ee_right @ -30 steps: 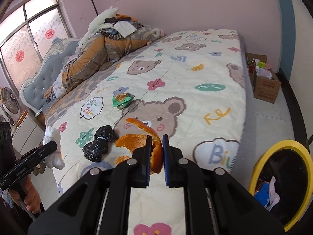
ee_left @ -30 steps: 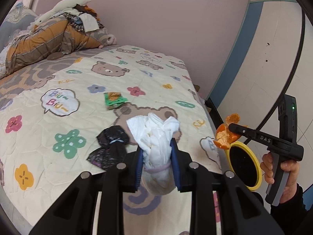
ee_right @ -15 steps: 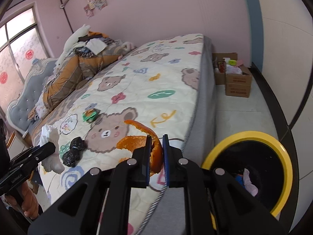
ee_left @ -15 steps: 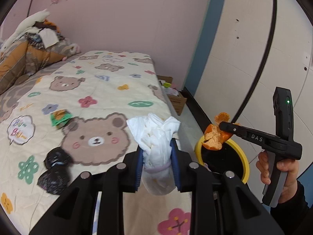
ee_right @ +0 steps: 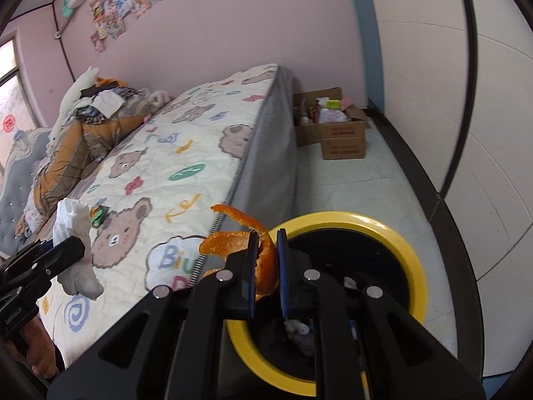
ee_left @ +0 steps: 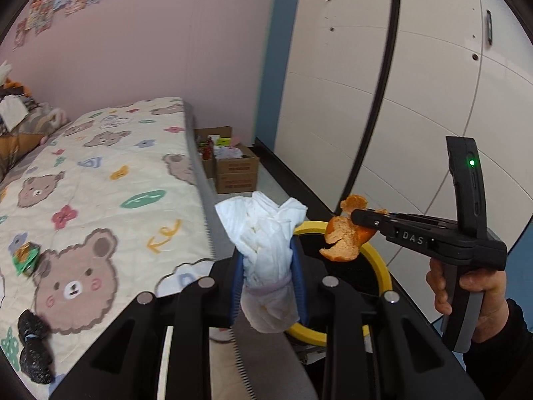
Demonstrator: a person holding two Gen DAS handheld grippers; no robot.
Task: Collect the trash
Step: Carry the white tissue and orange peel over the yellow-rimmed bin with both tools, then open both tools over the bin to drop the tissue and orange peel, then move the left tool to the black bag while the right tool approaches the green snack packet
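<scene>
My left gripper is shut on a crumpled white tissue wad, held over the bed's right edge, just left of the yellow-rimmed black bin on the floor. My right gripper is shut on a curled orange peel at the near left rim of the bin; some rubbish lies inside it. In the left wrist view the peel hangs over the bin. A green wrapper and a knotted black bag lie on the bedspread.
The bear-print bed fills the left, with a heap of clothes at its head. Two cardboard boxes stand on the floor beyond the bin, against the pink wall. White wall panels close off the right side.
Both grippers have swung right, from over the middle of the bed to its edge and the bin. Each still holds its piece. The bin now looms much larger in both views.
</scene>
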